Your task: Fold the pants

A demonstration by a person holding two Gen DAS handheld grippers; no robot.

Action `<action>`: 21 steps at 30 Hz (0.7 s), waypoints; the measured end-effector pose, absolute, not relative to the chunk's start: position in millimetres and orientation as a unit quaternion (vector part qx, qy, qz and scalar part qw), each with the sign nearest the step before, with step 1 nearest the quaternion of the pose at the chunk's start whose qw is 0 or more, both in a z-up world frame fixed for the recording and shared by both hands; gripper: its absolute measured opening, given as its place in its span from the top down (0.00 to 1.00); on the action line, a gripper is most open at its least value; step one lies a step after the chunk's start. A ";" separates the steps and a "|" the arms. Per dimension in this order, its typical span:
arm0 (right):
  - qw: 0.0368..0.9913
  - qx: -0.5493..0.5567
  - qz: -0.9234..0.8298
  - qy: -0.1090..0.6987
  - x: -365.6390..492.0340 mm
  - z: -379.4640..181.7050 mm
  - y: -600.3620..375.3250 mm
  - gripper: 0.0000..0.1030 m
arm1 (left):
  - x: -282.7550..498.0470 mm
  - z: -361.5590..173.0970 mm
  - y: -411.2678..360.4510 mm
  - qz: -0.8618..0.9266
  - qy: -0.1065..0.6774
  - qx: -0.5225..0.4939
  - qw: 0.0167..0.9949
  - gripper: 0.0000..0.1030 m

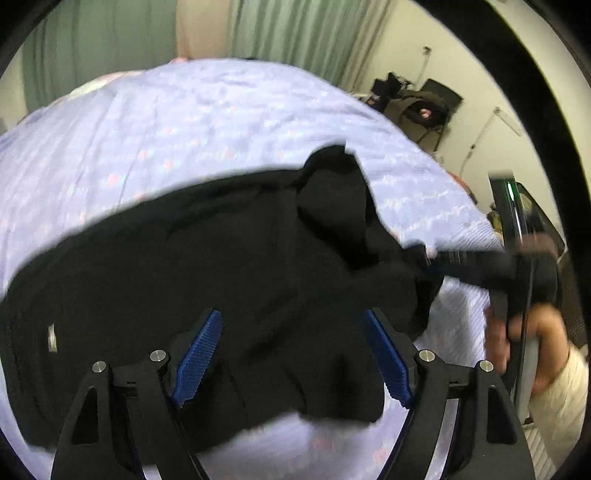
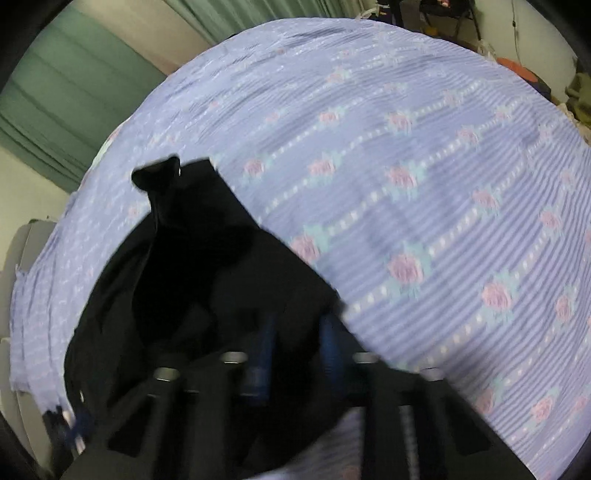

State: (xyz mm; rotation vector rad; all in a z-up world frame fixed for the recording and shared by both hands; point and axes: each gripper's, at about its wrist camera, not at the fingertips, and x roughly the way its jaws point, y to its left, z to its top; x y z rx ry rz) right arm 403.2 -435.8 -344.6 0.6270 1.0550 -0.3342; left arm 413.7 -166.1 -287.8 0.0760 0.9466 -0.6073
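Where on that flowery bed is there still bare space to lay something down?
The wide stretch of floral bedspread beyond the black pants, up toward the green curtains, lies bare. A narrow strip of sheet shows between the pants and the near edge. It is crowded where the left gripper and right gripper work over the pants.

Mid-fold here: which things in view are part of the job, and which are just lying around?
Job: black pants, left gripper, right gripper, floral bedsheet underneath.
Lying about: cluttered chair by the wall, green curtains.
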 end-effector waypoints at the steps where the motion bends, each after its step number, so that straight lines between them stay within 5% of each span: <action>1: 0.809 0.281 -0.163 0.490 396.9 -342.3 -433.2 0.92 | 424.9 -280.8 -171.6 -0.295 0.435 0.048 0.849 0.24; 12: 0.797 0.309 -0.221 0.470 338.6 -341.8 -427.4 0.95 | 562.6 -291.6 -268.6 -0.361 0.427 0.164 0.813 0.23; 19: 0.806 0.323 -0.221 0.444 341.8 -339.5 -430.8 0.94 | 557.4 -327.9 -339.6 -0.433 0.403 0.297 0.750 0.24; 20: 0.806 0.325 -0.221 0.443 339.9 -340.0 -430.8 0.93 | 557.4 -332.7 -345.8 -0.433 0.403 0.313 0.743 0.40; 21: 0.803 0.332 -0.221 0.443 338.8 -342.4 -432.2 0.93 | 558.4 -339.7 -351.4 -0.429 0.408 0.328 0.736 0.70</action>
